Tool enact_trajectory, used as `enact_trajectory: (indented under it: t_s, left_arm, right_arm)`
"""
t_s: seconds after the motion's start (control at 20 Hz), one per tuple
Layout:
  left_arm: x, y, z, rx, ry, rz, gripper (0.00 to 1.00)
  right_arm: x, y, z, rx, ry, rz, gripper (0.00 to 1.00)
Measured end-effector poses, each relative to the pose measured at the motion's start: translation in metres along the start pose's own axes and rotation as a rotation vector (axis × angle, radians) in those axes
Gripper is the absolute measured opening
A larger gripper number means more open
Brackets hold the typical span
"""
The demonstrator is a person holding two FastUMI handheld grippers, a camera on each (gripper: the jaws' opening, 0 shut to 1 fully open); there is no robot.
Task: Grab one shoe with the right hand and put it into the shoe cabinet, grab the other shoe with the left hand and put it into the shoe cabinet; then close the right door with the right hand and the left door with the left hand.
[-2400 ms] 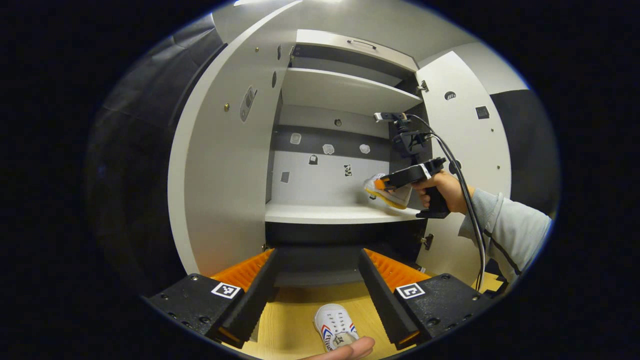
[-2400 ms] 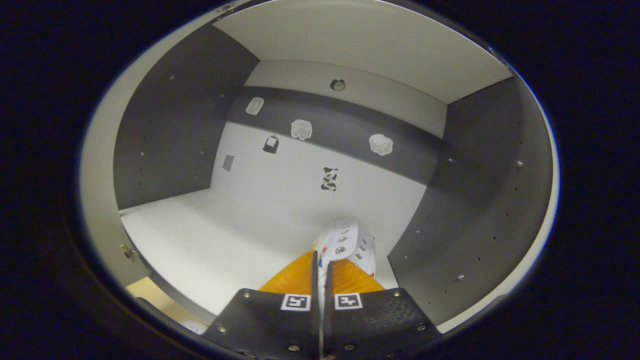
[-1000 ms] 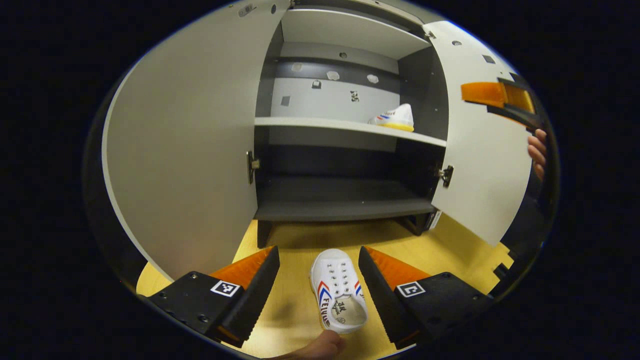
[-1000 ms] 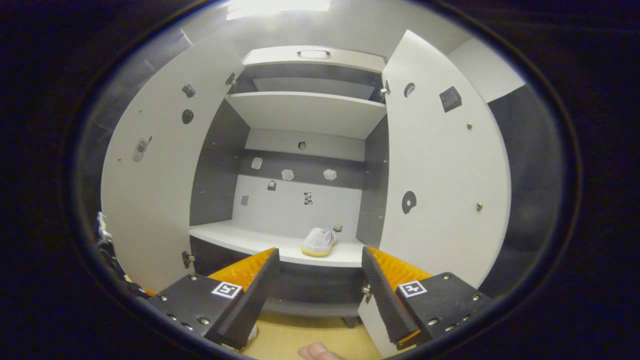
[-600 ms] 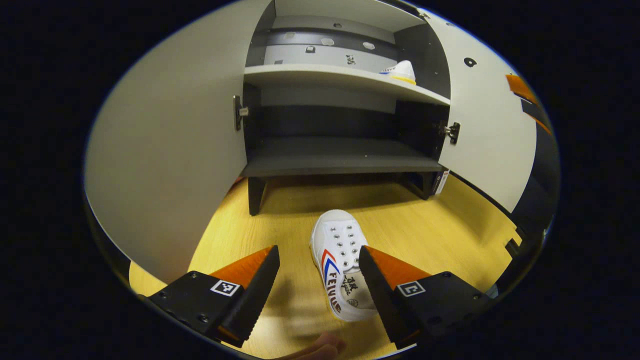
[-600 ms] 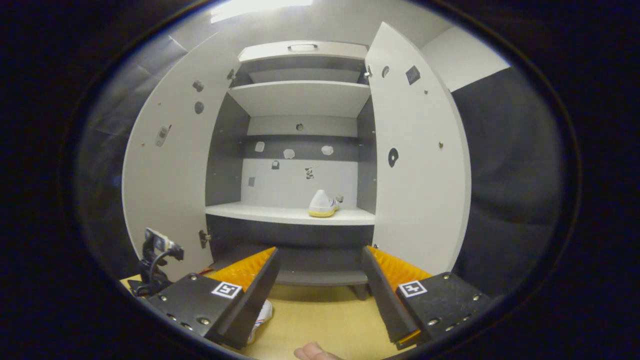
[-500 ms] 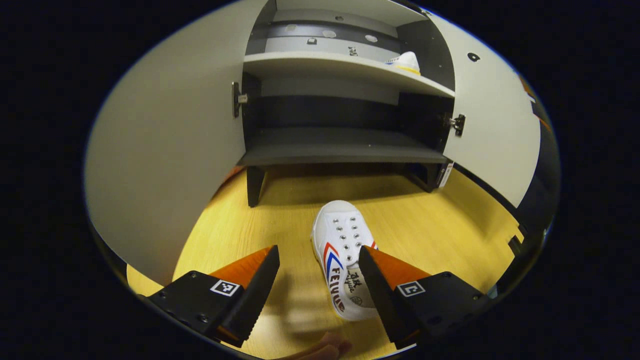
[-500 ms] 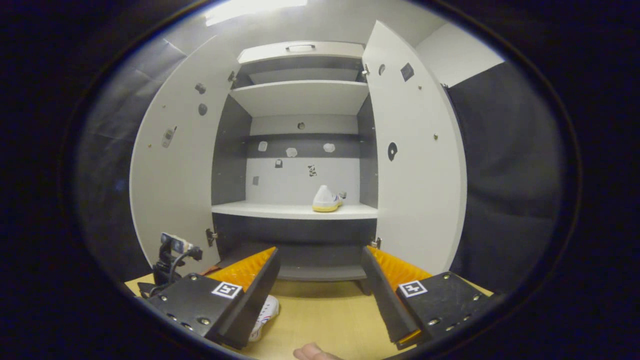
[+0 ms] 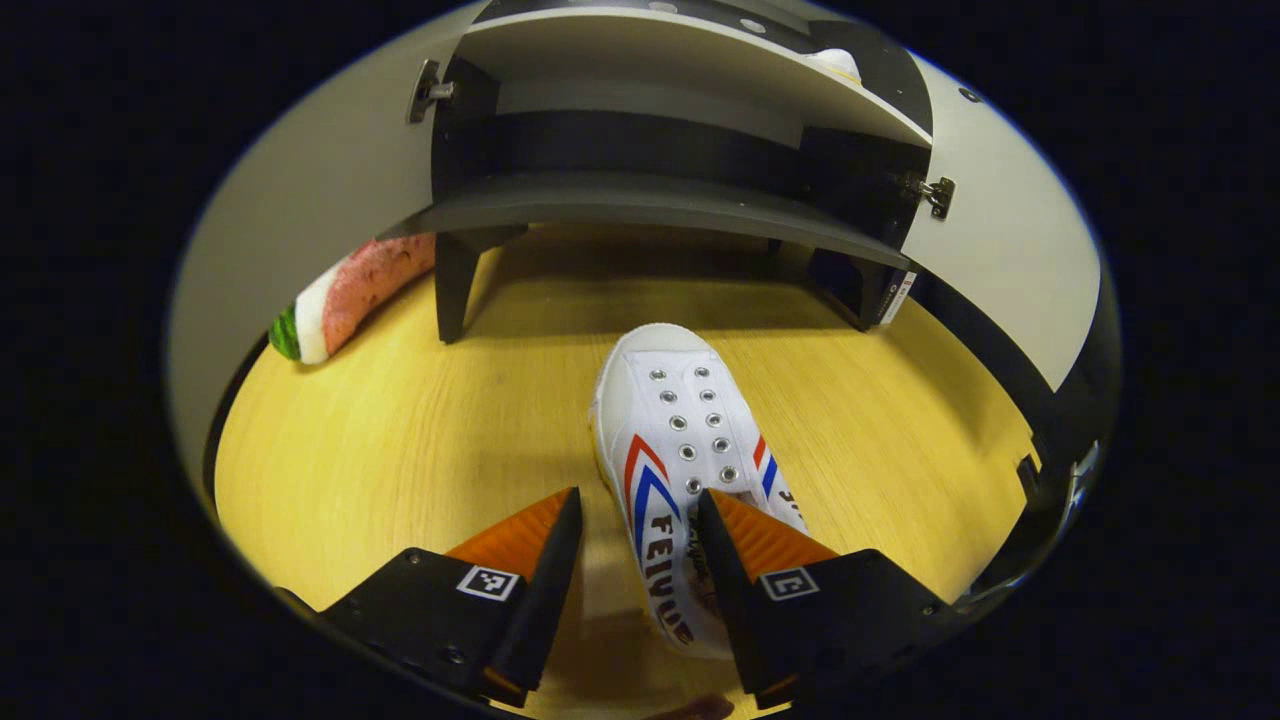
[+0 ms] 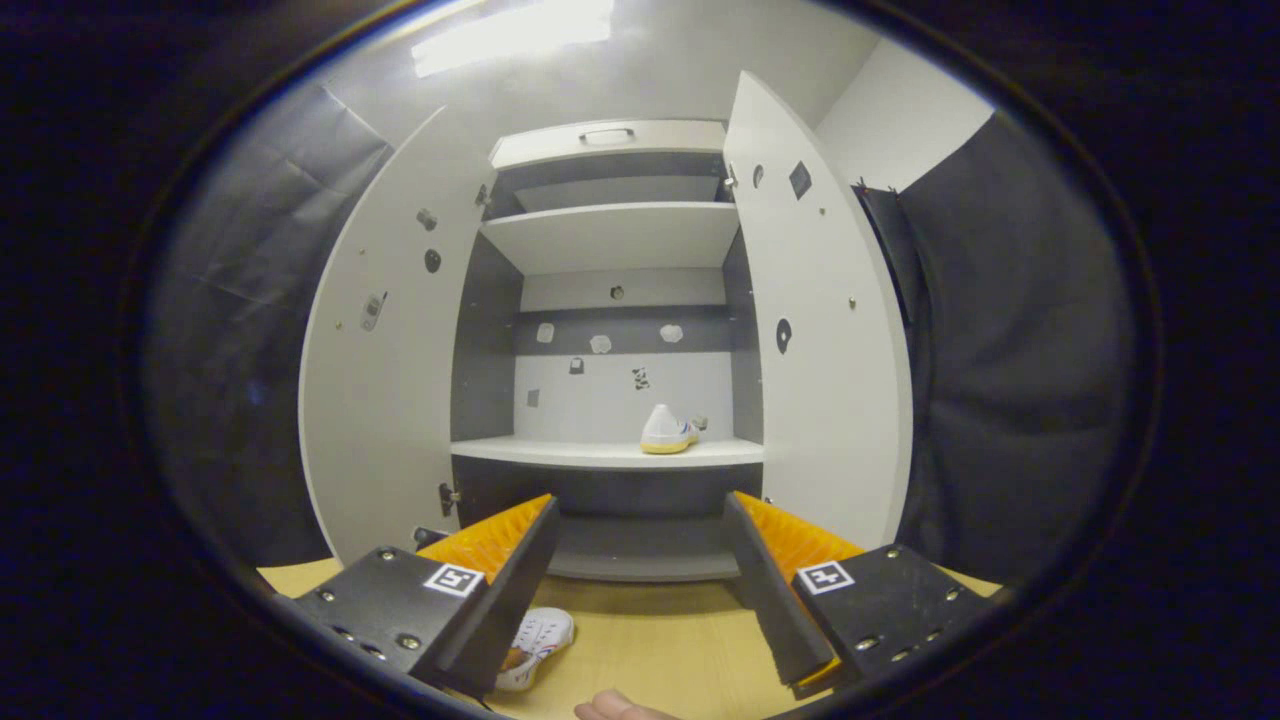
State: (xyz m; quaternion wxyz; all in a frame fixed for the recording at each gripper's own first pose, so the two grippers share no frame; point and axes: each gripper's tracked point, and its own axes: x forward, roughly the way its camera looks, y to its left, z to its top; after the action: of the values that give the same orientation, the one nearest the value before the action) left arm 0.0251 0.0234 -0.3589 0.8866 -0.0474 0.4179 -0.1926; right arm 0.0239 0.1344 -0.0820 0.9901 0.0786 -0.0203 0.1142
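Open shelf (image 10: 560, 452) beside placed shoe (image 10: 668, 431)

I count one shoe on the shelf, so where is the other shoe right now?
The second shoe lies on the wooden floor before the cabinet, toe toward it, in the left gripper view, the open left gripper straddling its near end.

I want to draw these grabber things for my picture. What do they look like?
Both look alike. The left gripper has two black wedge-shaped fingers with orange ridged sides, fixed to chunky black blocks with small screws. Each block carries a white square sticker with a black pattern. The right gripper has the same black fingers, orange ridges, screws and stickers.
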Motion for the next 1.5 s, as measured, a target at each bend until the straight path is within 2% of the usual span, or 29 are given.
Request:
enact_trajectory:
  t_s: [0.2, 0.3, 0.5, 0.75, 1.15, 1.35, 1.5]
  left_arm:
    - [-0.004, 0.002, 0.003, 0.026, -0.044, 0.014, 0.37]
    - [-0.006, 0.008, 0.009, 0.043, -0.078, 0.033, 0.22]
    - [-0.013, 0.007, 0.016, 0.042, -0.104, 0.057, 0.03]
    - [-0.050, -0.006, 0.039, 0.073, -0.205, 0.068, 0.02]
    - [-0.126, -0.031, 0.125, 0.132, -0.413, 0.078, 0.01]
    - [-0.155, -0.041, 0.181, 0.195, -0.514, 0.127, 0.02]
    - [-0.163, -0.045, 0.224, 0.293, -0.583, 0.220, 0.01]
  right_arm:
    - [0.003, 0.000, -0.009, 0.003, 0.017, 0.025, 0.98]
    - [0.003, -0.005, -0.015, 0.007, 0.034, 0.014, 0.98]
    - [0.002, -0.014, -0.023, 0.008, 0.044, -0.013, 0.98]
    - [0.000, -0.023, -0.032, 0.009, 0.062, -0.030, 0.98]
    - [0.007, -0.030, -0.028, 0.014, 0.066, -0.007, 0.98]
    - [0.018, -0.036, -0.019, 0.064, 0.069, 0.031, 0.98]
    - [0.030, -0.046, -0.008, 0.066, 0.055, 0.045, 0.98]
